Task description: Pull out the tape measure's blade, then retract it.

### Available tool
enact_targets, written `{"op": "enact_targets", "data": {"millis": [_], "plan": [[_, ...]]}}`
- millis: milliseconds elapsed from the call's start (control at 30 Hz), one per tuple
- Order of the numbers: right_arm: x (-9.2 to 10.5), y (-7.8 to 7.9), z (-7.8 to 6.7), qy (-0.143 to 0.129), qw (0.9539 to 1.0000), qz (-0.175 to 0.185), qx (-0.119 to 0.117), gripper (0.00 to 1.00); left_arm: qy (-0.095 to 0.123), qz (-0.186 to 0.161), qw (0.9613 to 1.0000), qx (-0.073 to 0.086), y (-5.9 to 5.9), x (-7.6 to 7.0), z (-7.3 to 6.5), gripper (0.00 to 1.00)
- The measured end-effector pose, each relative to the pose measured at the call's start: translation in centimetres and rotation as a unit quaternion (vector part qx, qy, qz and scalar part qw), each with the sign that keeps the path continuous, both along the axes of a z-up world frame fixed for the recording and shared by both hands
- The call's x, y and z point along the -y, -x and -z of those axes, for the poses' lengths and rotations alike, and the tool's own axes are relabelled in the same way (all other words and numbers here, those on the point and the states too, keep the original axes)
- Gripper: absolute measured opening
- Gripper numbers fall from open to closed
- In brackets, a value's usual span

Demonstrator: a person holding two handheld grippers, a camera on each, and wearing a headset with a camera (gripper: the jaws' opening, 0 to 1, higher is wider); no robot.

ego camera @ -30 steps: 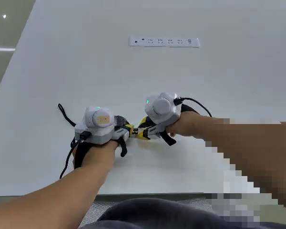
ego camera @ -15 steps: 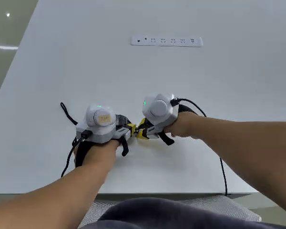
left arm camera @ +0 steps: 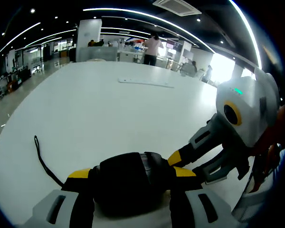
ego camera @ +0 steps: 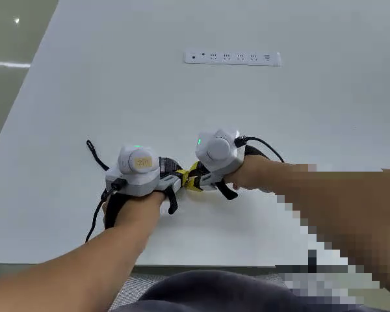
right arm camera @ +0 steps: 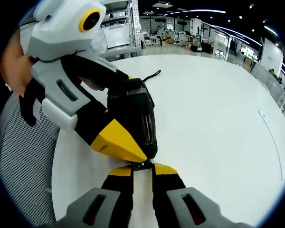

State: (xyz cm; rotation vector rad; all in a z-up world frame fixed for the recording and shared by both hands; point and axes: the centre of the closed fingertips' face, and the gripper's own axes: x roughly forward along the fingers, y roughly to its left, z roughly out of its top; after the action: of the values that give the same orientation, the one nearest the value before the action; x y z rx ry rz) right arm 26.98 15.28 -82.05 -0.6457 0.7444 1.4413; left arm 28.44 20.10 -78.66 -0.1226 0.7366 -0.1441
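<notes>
A black tape measure [left arm camera: 130, 183] sits squeezed between the yellow-tipped jaws of my left gripper [left arm camera: 130, 176], near the table's front edge; from the head view its case [ego camera: 171, 165] peeks out beside that left gripper [ego camera: 174, 171]. My right gripper [right arm camera: 142, 170] points at the case [right arm camera: 133, 111] from the right, jaws nearly together around the small dark blade tip [right arm camera: 142, 165] at the case's mouth. Both grippers meet tip to tip, the right gripper [ego camera: 190, 181] low on the table. No length of blade shows.
A white power strip [ego camera: 233, 58] lies far back on the white table [ego camera: 279, 97]. A thin black cord [ego camera: 94, 153] trails left of the left gripper. The right gripper's cable [ego camera: 268, 147] loops behind the hand. The table's front edge [ego camera: 201, 264] is close to me.
</notes>
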Motion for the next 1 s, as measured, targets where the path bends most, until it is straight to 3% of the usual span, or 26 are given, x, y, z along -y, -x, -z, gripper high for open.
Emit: {"op": "enact_targets", "data": {"millis": [767, 1000], "plan": [[-0.28, 0.05, 0.07, -0.009, 0.9999, -0.005, 0.003, 0.14, 0.007, 0.004, 1.0, 0.002, -0.06, -0.01, 0.06, 0.61], [-0.17, 0.09, 0.05, 0.004, 0.9999, -0.015, 0.007, 0.13, 0.009, 0.007, 0.9999, 0.004, -0.05, -0.01, 0.13, 0.61]]}}
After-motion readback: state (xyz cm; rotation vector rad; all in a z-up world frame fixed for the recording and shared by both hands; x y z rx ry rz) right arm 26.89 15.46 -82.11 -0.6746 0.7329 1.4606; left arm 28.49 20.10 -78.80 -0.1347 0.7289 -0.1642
